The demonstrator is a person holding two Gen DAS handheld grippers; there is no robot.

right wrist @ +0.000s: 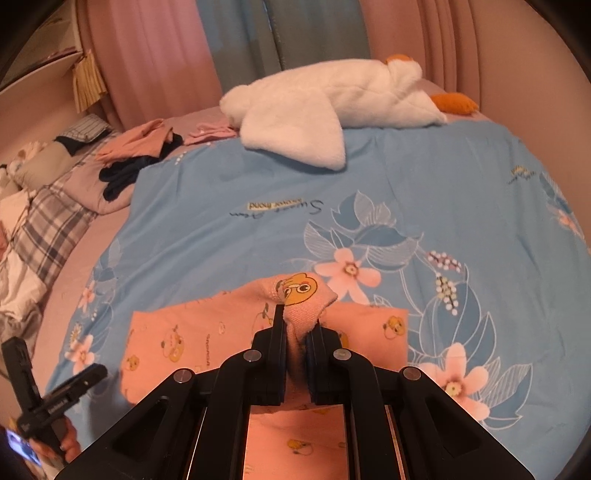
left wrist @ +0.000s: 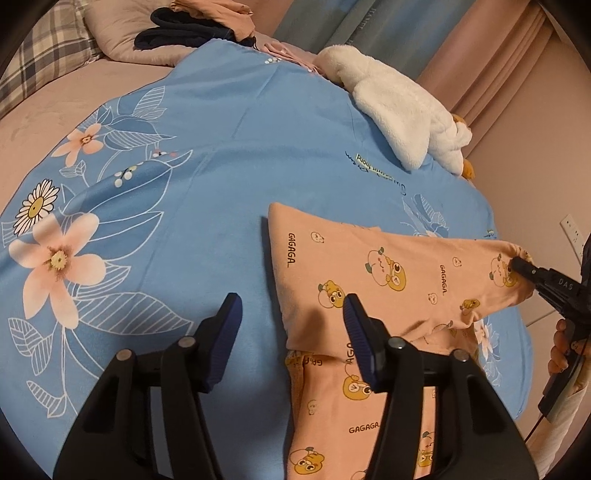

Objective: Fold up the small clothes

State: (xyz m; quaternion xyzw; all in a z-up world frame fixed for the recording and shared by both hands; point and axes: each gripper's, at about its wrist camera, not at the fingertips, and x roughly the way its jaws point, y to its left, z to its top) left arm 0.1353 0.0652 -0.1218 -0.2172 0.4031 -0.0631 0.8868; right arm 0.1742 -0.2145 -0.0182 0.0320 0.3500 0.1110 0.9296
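Note:
A small peach garment (left wrist: 369, 258) printed with cartoon animals and "GAGAGA" lies on the blue floral quilt (left wrist: 221, 166). Part of it is folded and one leg stretches to the right. My right gripper (left wrist: 517, 264) is shut on the cuff at the end of that leg and holds it lifted off the quilt. In the right wrist view the cuff (right wrist: 299, 291) bunches between the pads of the right gripper (right wrist: 295, 321). My left gripper (left wrist: 291, 299) stands open over the garment's left edge, with nothing gripped. It also shows at the lower left of the right wrist view (right wrist: 55, 360).
A white plush goose (left wrist: 399, 110) lies at the quilt's far edge. A heap of dark and pink clothes (left wrist: 184, 29) sits beyond the quilt, beside a plaid pillow (left wrist: 48, 48). Pink curtains (right wrist: 147, 55) hang behind the bed. A person's hand (left wrist: 561, 347) holds the right gripper.

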